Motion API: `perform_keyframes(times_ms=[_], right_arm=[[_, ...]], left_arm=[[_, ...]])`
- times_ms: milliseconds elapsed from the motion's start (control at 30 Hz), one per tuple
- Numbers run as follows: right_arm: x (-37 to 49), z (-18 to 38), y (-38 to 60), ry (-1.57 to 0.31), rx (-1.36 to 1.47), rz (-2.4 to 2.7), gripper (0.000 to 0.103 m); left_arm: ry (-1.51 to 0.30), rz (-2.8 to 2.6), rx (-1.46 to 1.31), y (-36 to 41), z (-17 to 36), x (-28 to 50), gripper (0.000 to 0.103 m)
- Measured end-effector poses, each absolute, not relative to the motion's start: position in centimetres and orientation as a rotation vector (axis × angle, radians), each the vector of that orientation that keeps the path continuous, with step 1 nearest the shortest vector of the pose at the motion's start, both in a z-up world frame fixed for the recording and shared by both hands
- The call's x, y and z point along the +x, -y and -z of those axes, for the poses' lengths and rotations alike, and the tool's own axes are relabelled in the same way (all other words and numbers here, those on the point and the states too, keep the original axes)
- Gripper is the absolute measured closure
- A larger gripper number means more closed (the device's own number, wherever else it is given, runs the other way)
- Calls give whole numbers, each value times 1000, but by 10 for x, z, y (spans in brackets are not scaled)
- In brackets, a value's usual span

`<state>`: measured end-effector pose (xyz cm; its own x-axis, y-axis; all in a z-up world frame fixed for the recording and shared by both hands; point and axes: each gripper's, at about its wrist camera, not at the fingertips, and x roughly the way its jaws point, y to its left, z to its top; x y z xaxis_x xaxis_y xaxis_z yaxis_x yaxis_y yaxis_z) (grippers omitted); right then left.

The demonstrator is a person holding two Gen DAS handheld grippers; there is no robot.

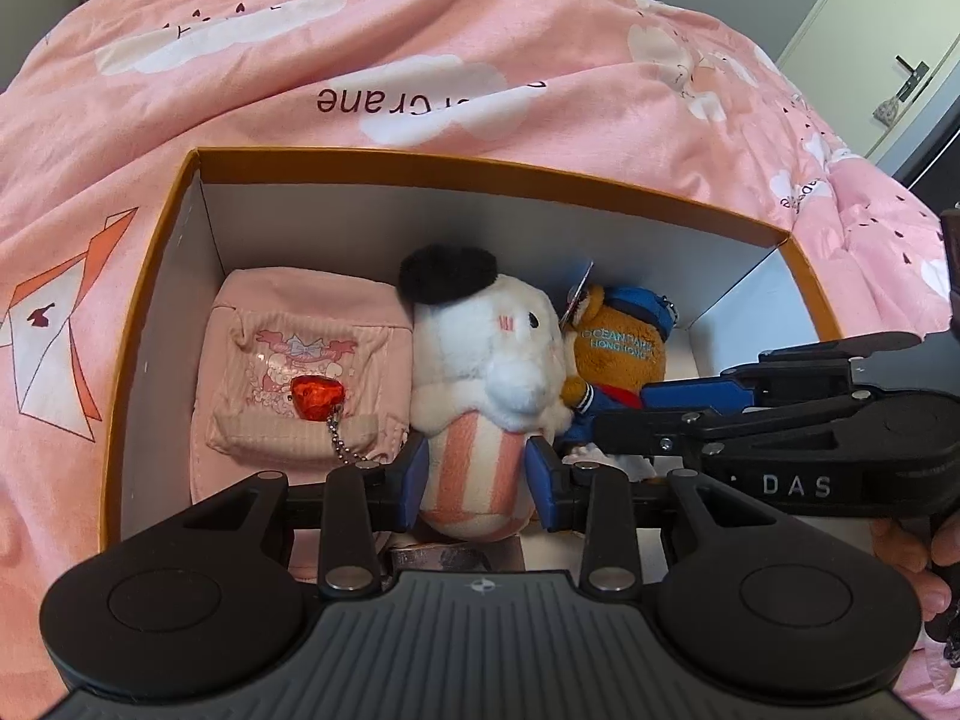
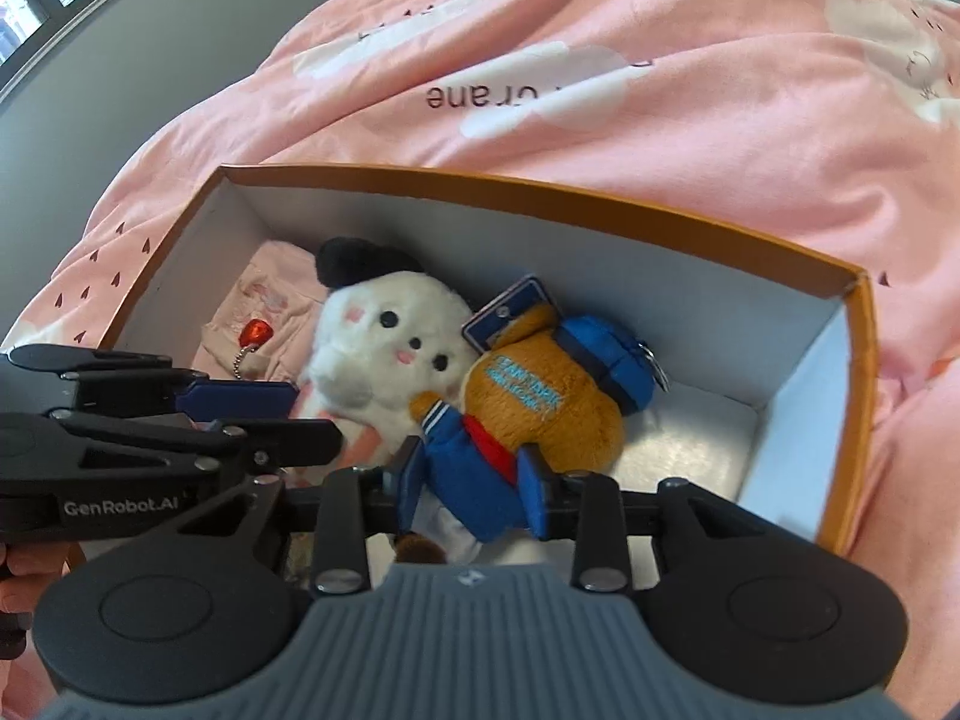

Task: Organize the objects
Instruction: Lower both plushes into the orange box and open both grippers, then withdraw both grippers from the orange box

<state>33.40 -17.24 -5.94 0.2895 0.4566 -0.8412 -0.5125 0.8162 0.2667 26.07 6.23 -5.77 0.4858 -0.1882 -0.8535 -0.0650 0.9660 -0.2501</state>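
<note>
Orange-rimmed box (image 1: pixel 150 276) is laid on a pink quilt (image 1: pixel 420 30); three toys are packed inside; the white plush (image 1: pixel 480 372), long axis toward the far wall, is clamped at its striped base by the left gripper (image 1: pixel 480 474); the bear (image 2: pixel 540 396), by the right wall, is pinched by the right gripper (image 2: pixel 474 480); the pouch (image 1: pixel 300 372) is kept at the left wall.

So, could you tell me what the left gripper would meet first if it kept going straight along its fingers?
The left gripper already has the white plush between its pads, so it would push further onto that toy's striped body; beyond it likely lies the box floor.
</note>
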Motion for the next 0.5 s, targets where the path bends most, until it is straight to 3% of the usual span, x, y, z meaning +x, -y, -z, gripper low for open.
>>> perform_keyframes(times_ms=[267, 500], right_arm=[[328, 56, 165, -1086, -113, -616, 66], [301, 25, 174, -978, -156, -604, 62]], left_arm=[[-1055, 67, -265, -61, 58, 259, 63], [-922, 84, -291, -61, 29, 226, 63]])
